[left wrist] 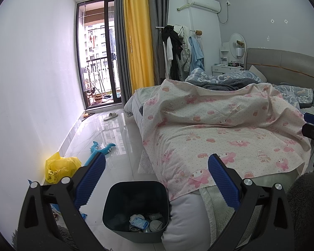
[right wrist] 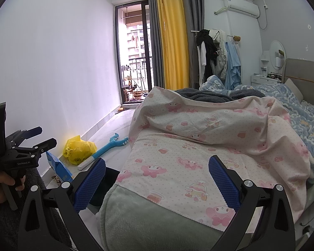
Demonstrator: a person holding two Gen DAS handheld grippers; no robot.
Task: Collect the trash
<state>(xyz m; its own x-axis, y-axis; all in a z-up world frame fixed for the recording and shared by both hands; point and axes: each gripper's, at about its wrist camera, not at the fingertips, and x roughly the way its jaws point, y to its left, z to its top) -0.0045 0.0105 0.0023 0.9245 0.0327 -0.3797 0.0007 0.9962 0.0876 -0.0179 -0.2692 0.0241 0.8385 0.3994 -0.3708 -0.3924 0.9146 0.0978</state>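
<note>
Trash: crumpled wrappers and paper (left wrist: 145, 222) at the bottom of a dark plastic bin (left wrist: 136, 190), standing on the pale tiled floor (left wrist: 115, 138) against the bed with a pink cartoon-print cover (left wrist: 219, 129); bin interior shown in the left wrist view only. Yellow crumpled plastic bag (left wrist: 60, 166) and blue packet (right wrist: 59, 167) lie on the floor by the white wall. Left gripper (left wrist: 157, 179): blue-padded jaws spread wide, empty, poised above the bin. Right gripper (right wrist: 157, 179): jaws spread wide, empty, over the bed's foot. Right wrist view alone shows a hand (right wrist: 2, 185) gripping the left gripper's handle.
</note>
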